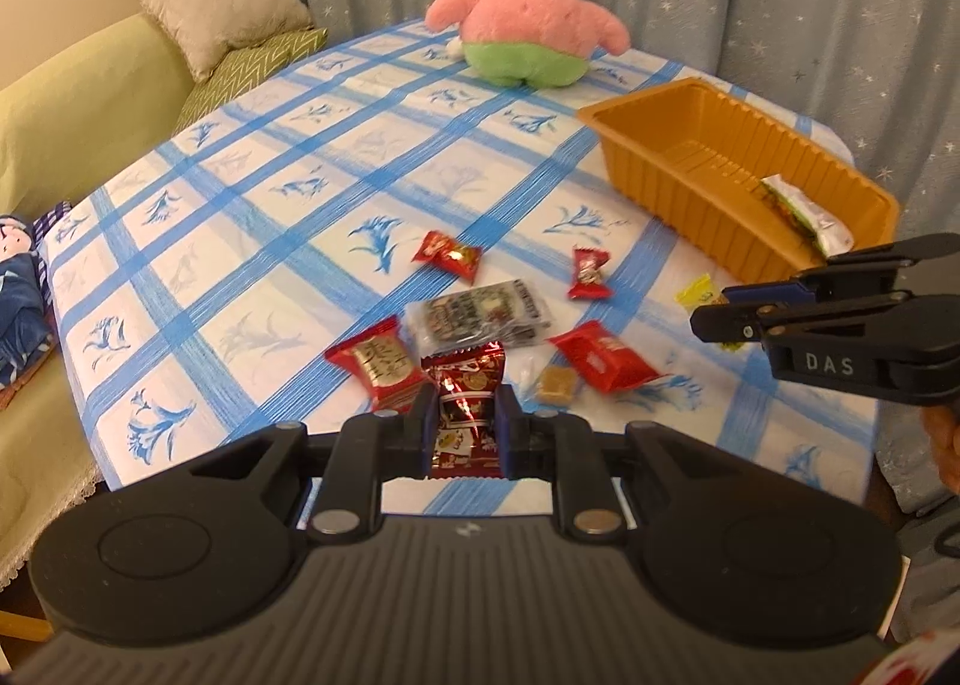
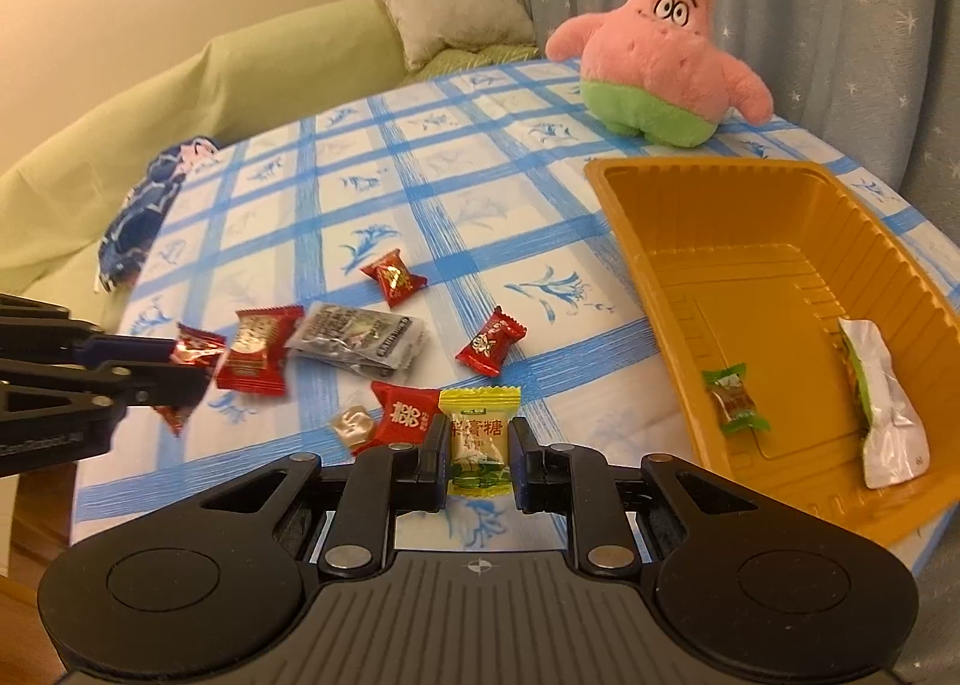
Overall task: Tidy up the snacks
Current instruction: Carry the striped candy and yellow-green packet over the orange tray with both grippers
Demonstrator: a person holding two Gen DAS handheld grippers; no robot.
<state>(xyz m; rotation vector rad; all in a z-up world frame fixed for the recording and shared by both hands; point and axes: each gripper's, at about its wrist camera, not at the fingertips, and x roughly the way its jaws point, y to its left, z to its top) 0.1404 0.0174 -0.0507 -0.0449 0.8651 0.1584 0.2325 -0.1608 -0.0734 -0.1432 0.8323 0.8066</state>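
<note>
Gripping a red foil snack packet [image 1: 465, 415], the left gripper [image 1: 465, 421] hangs above the blue-checked tablecloth [image 1: 270, 205]. The right gripper [image 2: 480, 445] pinches a yellow candy [image 2: 478, 433] beside the orange tray [image 2: 660, 241], which holds a green candy [image 2: 735, 400] and a white-green packet [image 2: 882, 415].

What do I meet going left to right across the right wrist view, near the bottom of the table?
Left gripper holding a red foil packet → tan candy → red packet → yellow candy in the right gripper → green candy → white-green packet, both in the tray.
</note>
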